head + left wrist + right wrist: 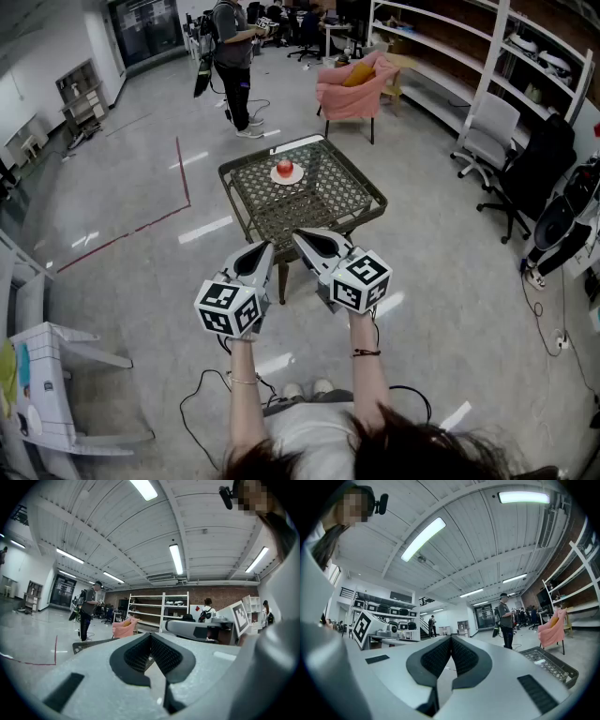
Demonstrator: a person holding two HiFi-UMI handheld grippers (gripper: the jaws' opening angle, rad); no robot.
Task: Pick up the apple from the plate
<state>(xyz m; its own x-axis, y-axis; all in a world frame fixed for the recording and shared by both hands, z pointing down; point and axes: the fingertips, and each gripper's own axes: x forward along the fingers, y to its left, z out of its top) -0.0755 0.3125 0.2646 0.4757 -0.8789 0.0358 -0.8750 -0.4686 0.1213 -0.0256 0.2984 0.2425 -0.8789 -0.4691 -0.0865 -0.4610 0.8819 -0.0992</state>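
A red apple (284,167) sits on a small white plate (288,177) near the far side of a green mesh table (361,202). I hold both grippers level and side by side, short of the table's near edge. The left gripper (265,247) has its jaws together with nothing between them, as the left gripper view (151,634) shows. The right gripper (302,234) is likewise shut and empty (451,638). The table's corner (551,663) shows in the right gripper view. Neither gripper view shows the apple.
A person (232,56) stands beyond the table. A pink-draped chair (353,86) is behind it, and an office chair (487,136) and shelves (450,56) are at the right. Red tape (181,169) marks the floor. A white stand (47,375) is near left, and cables (202,394) lie by my feet.
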